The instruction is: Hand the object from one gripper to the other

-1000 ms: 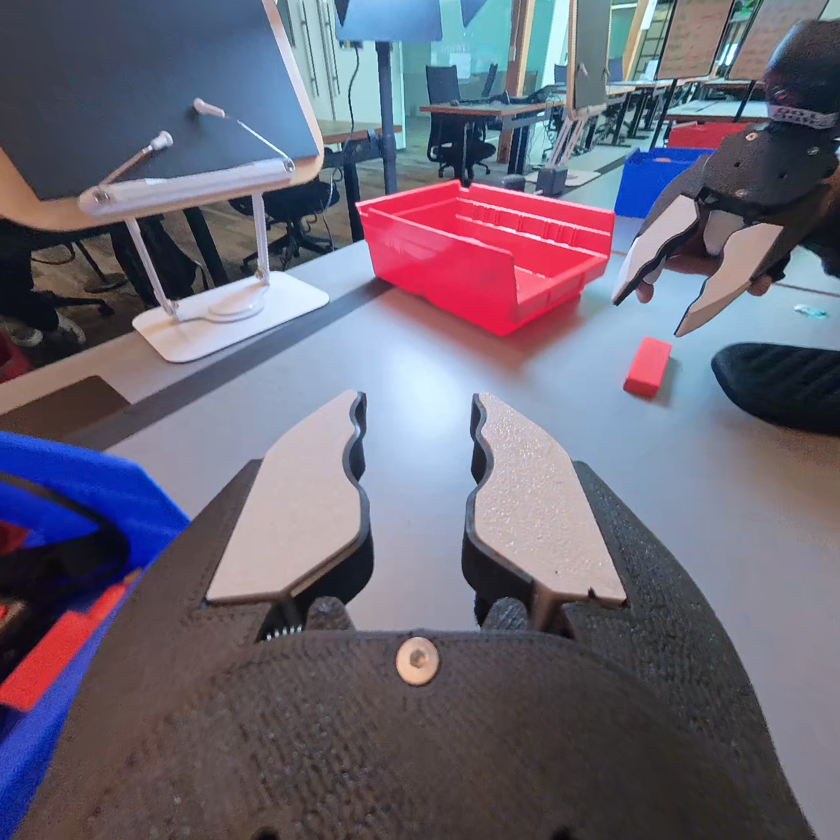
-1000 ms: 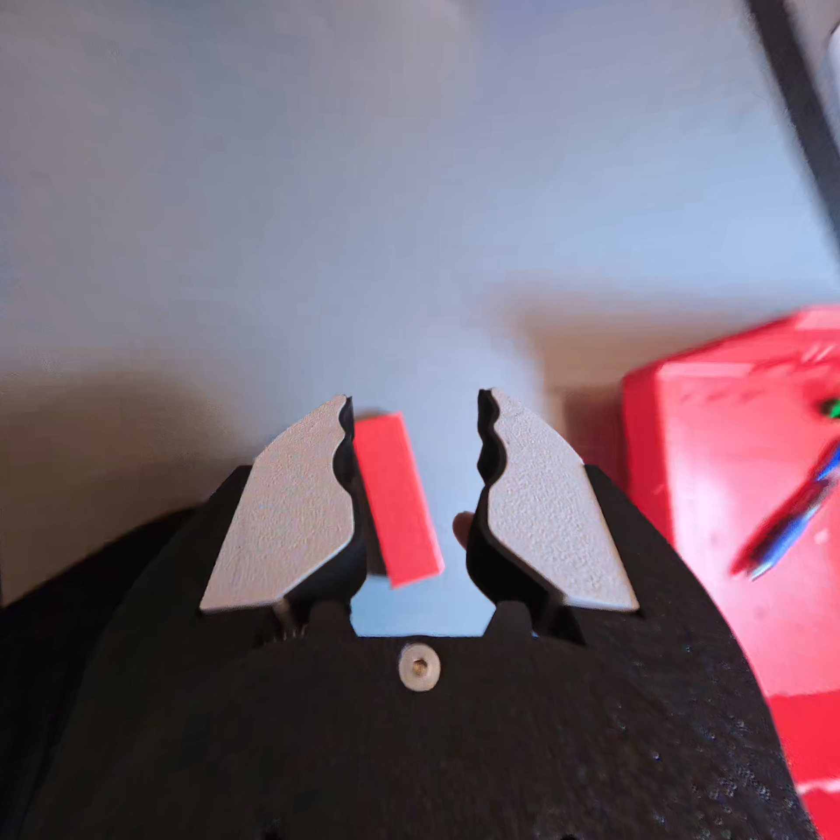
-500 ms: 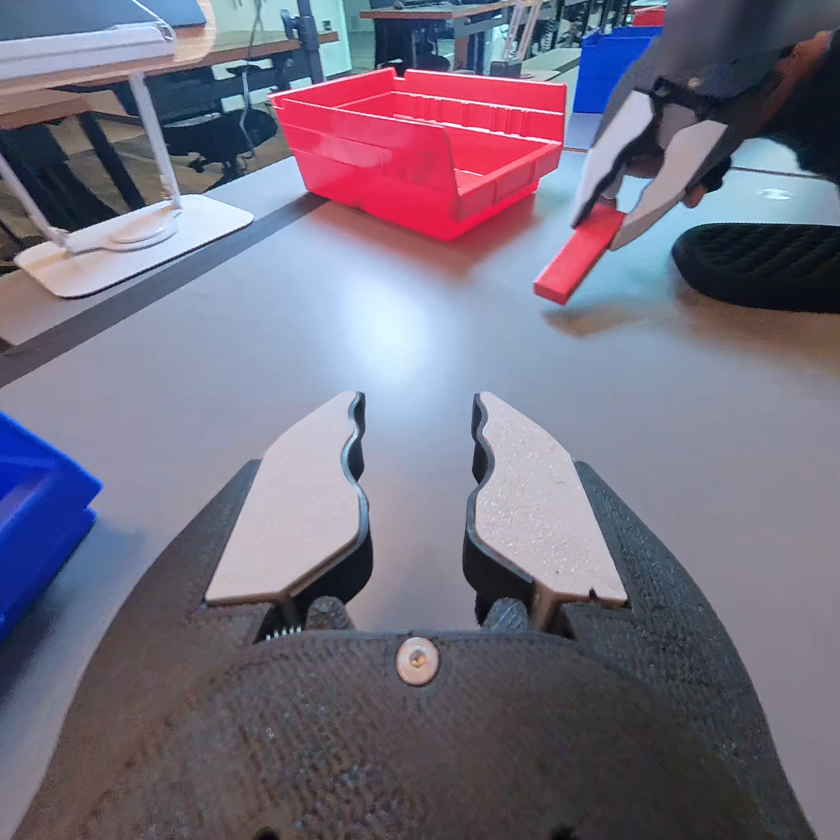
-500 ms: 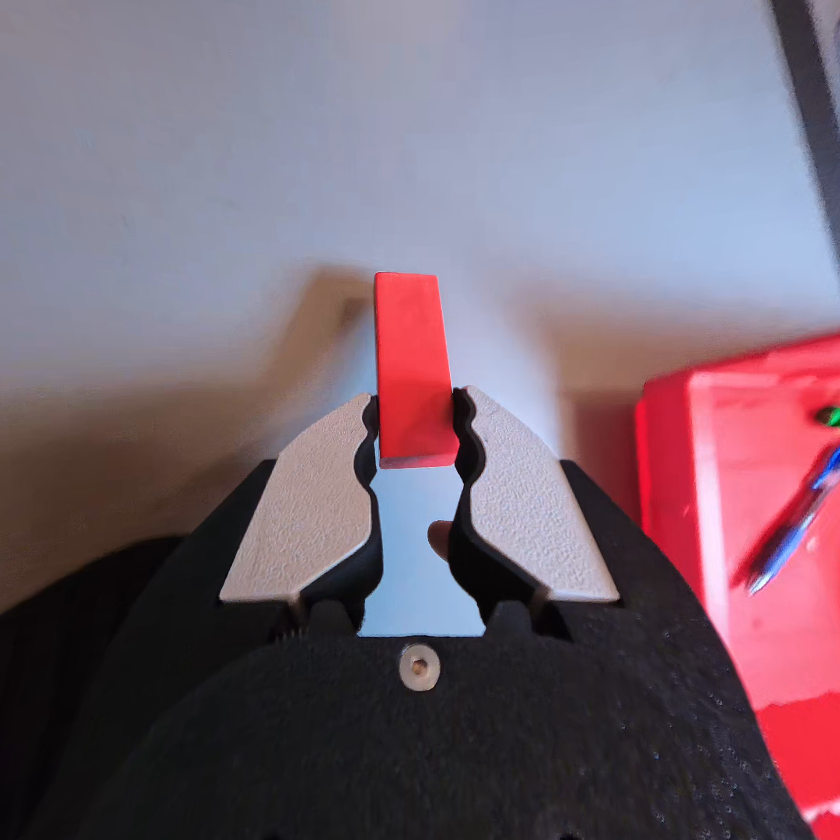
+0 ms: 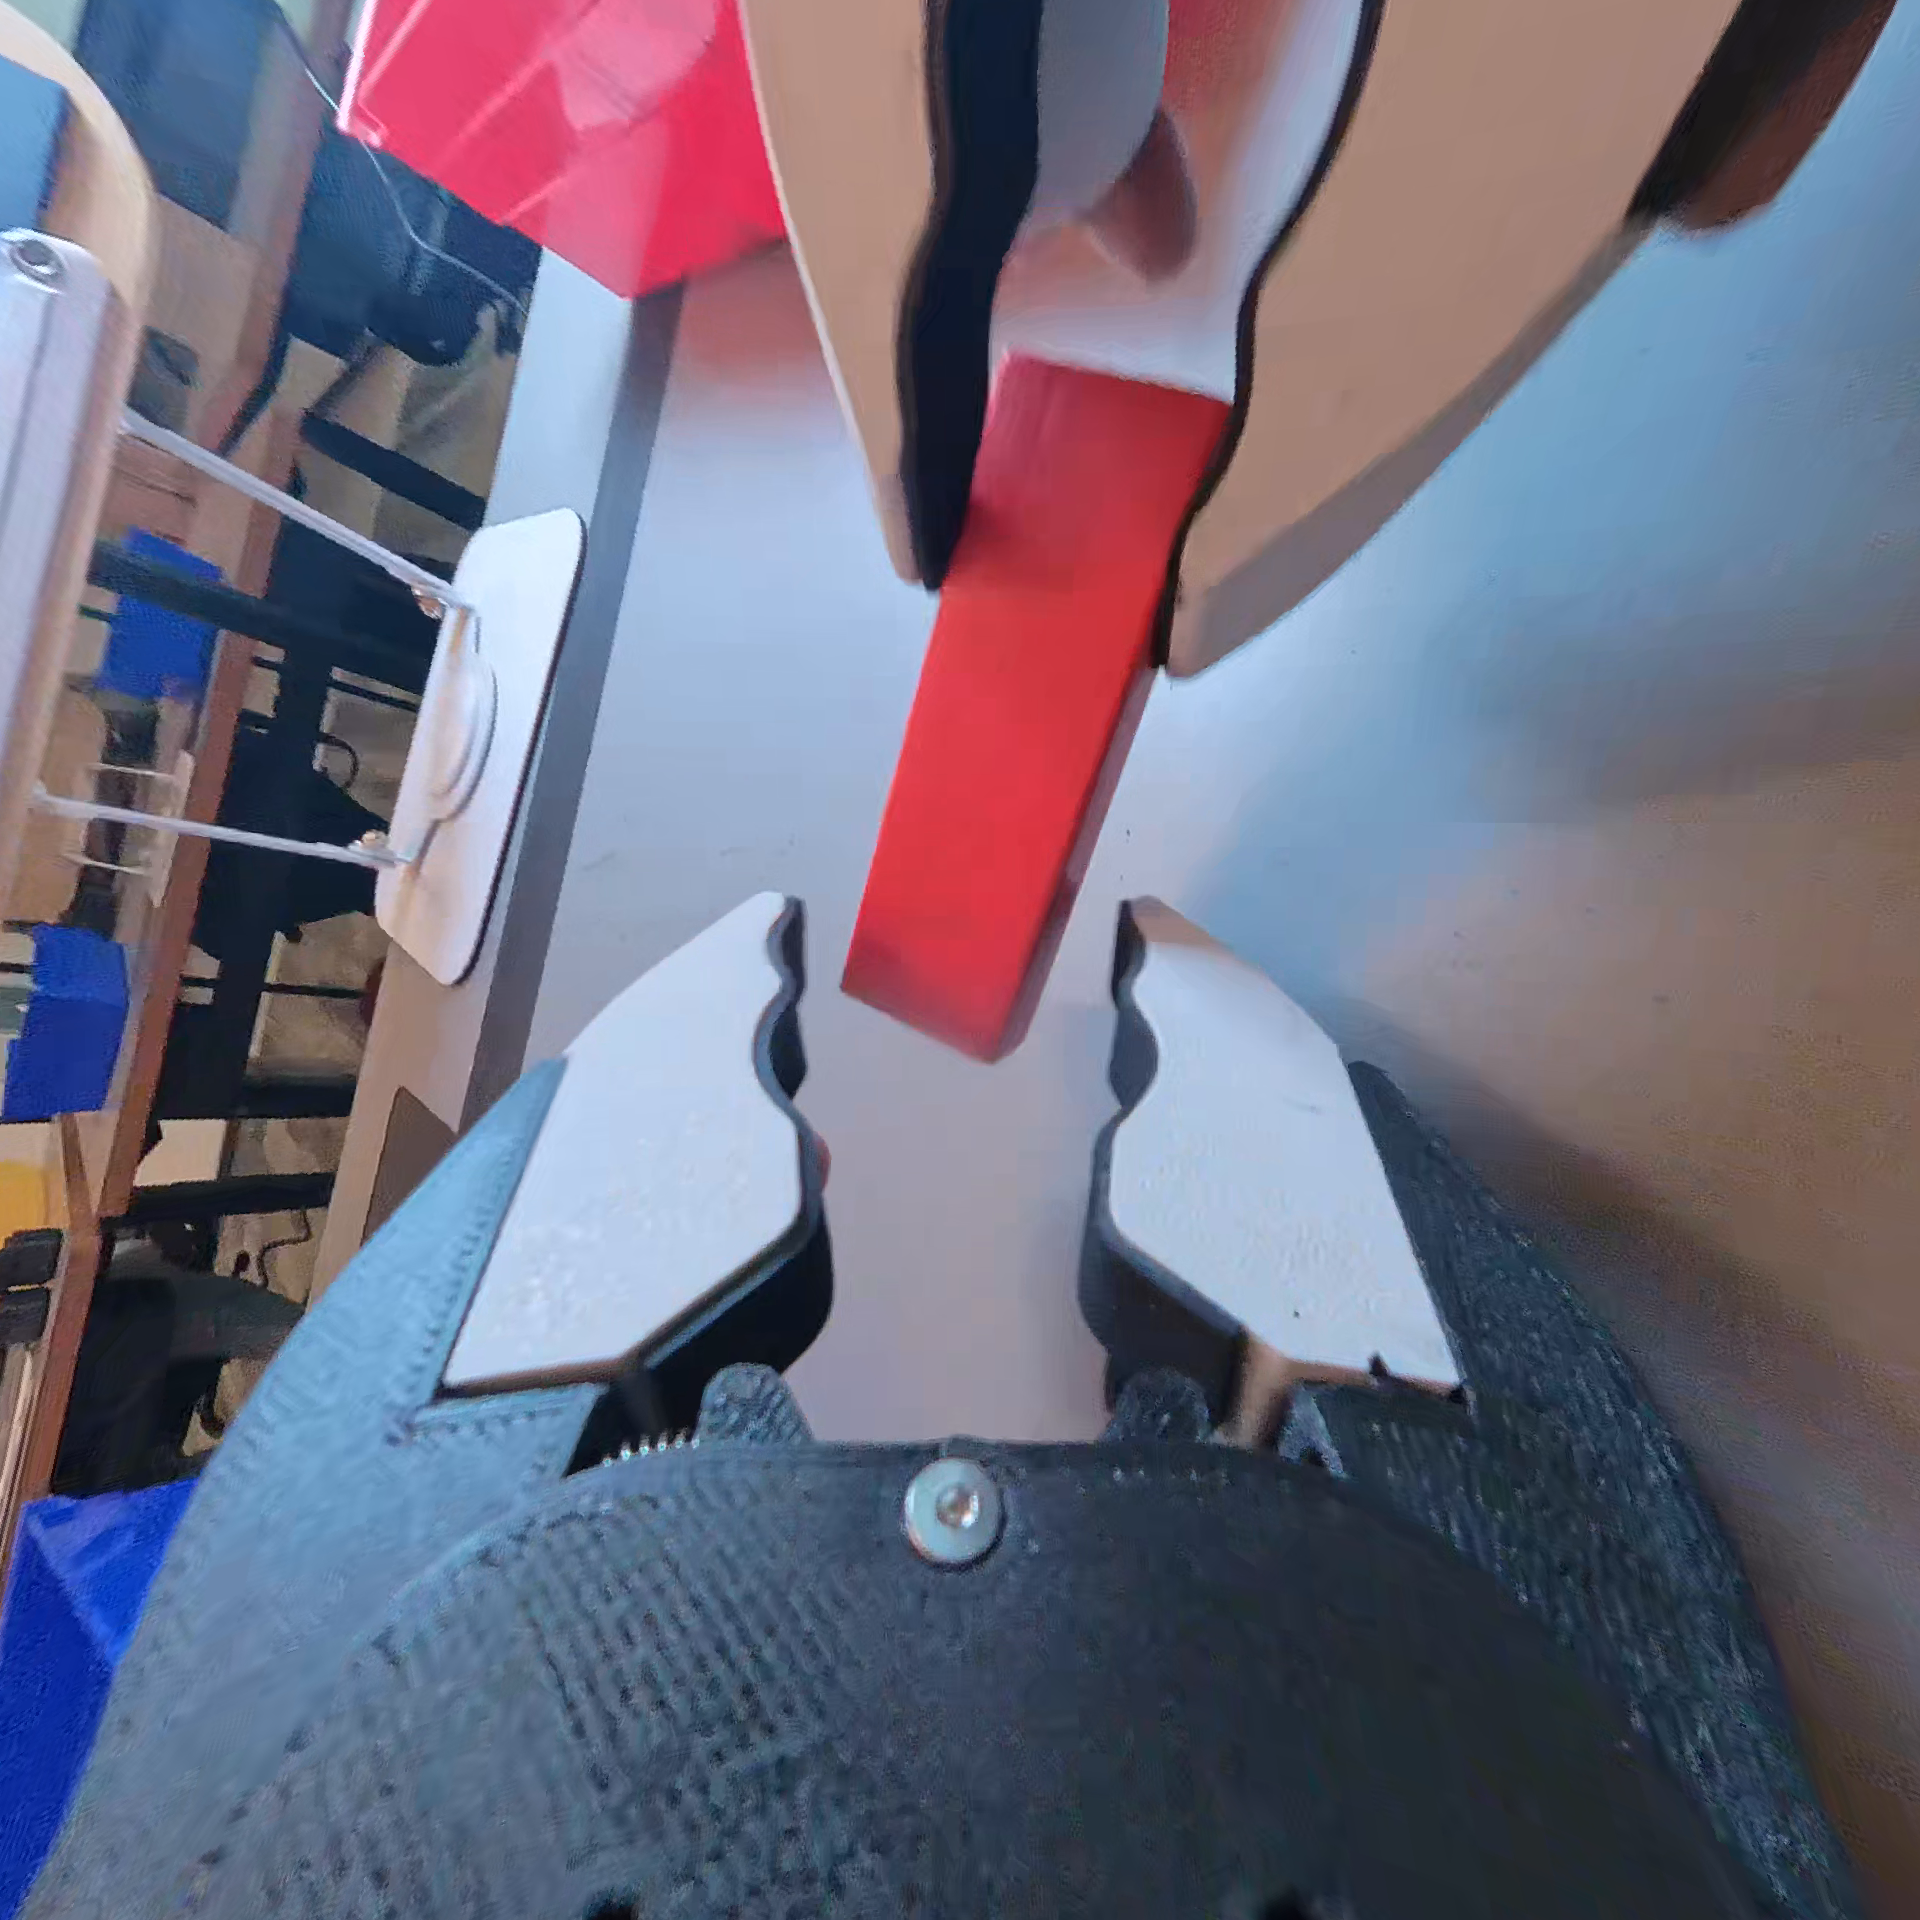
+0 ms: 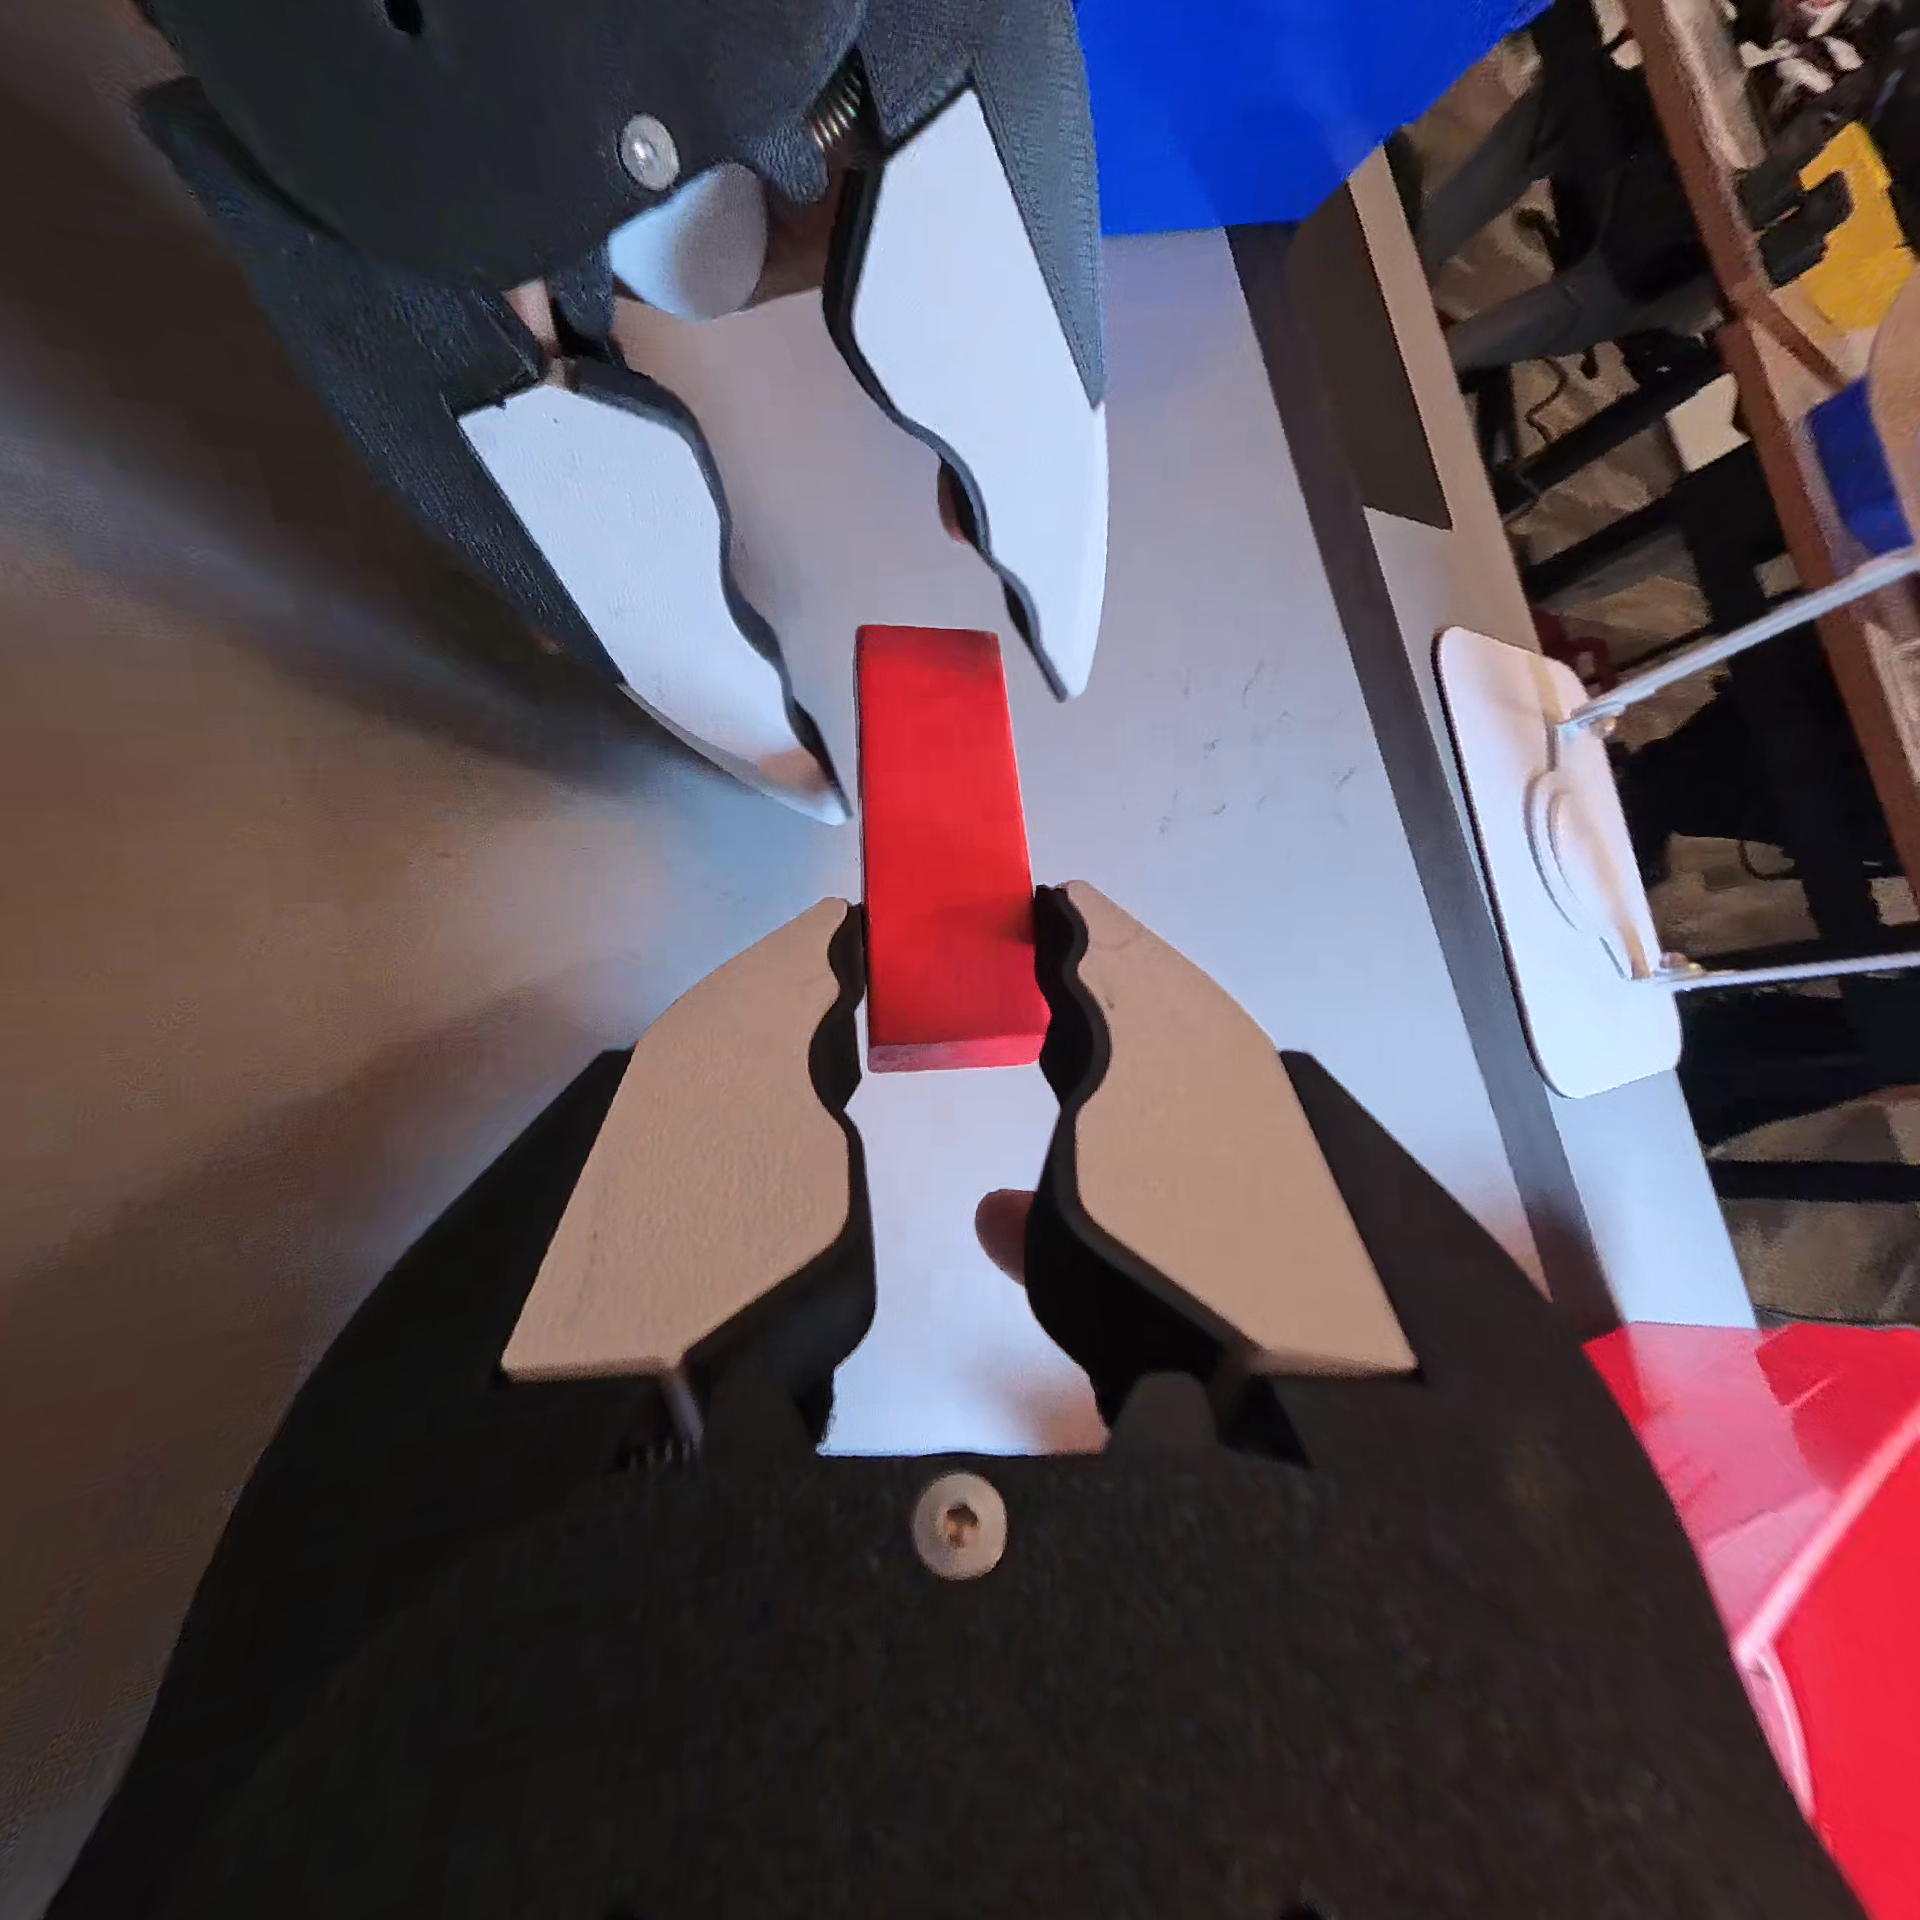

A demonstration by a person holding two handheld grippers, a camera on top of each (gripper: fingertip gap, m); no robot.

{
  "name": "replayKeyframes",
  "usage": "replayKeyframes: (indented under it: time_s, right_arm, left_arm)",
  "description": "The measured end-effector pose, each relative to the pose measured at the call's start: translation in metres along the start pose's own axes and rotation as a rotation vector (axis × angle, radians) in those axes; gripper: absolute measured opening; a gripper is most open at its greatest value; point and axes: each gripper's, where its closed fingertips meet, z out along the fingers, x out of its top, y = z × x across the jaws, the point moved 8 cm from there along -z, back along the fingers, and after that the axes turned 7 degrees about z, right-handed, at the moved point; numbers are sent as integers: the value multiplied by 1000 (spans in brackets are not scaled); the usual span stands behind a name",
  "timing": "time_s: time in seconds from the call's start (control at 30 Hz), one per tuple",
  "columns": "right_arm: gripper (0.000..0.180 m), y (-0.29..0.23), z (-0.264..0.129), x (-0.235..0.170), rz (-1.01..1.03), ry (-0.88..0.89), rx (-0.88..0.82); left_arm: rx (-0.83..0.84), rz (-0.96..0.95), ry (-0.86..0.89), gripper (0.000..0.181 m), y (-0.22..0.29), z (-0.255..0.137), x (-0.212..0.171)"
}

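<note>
Clamping the near end of a flat red block (image 6: pixel 945 883), the right gripper (image 6: pixel 948 902) is seen with its jaws pinching the block's two long edges, while the far end juts out over the grey table (image 6: pixel 1226 748), clear of it. The block is presented to the left gripper (image 6: pixel 951 743), whose jaws are spread wide on either side of the block's far end; one white fingertip (image 6: pixel 800 779) lies just beside the block's left edge, and whether it touches cannot be told. In the left wrist view the block (image 5: pixel 997 769) is seen with its free end between the spread jaws of the left gripper (image 5: pixel 956 920). A red bin (image 6: pixel 1787 1475) sits near right, and a white stand base (image 6: pixel 1548 862) lies right of the block.
</note>
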Motion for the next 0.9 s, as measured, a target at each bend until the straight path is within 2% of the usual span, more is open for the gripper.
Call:
replayKeyframes:
  time_s: [0.07,0.17,0.33,0.43,0.5,0.53,0.6,0.73,0.83,0.9]
  right_arm:
    - [32,-7,8,-10,-1,53,-17]
    - [32,-10,9,-14,44,153,30]
    - [31,-3,4,-7,215,289,116]
    - [22,5,-2,-3,338,382,144]
    - [23,12,-3,-1,414,416,163]
    - [25,15,-3,0,440,431,169]
    - [41,24,-6,-1,471,422,127]
    - [42,29,-16,-8,525,448,145]
    - [46,24,-17,-18,535,418,169]
    - [51,25,-15,-22,639,440,209]
  left_arm:
    - [17,42,31,40,8,4,-4]
    - [22,111,23,37,14,2,-6]
    - [1,-22,113,37,7,-12,-8]
    - [-69,-195,223,36,0,-16,-5]
    - [-134,-336,319,35,-7,-21,-2]
    - [-157,-398,355,34,-10,-23,-2]
    - [-182,-524,433,17,-16,-27,-4]
    - [-206,-724,468,16,-24,-26,-12]
    - [-238,-885,572,16,-35,-28,-12]
    - [-266,-995,687,16,-40,-32,-10]
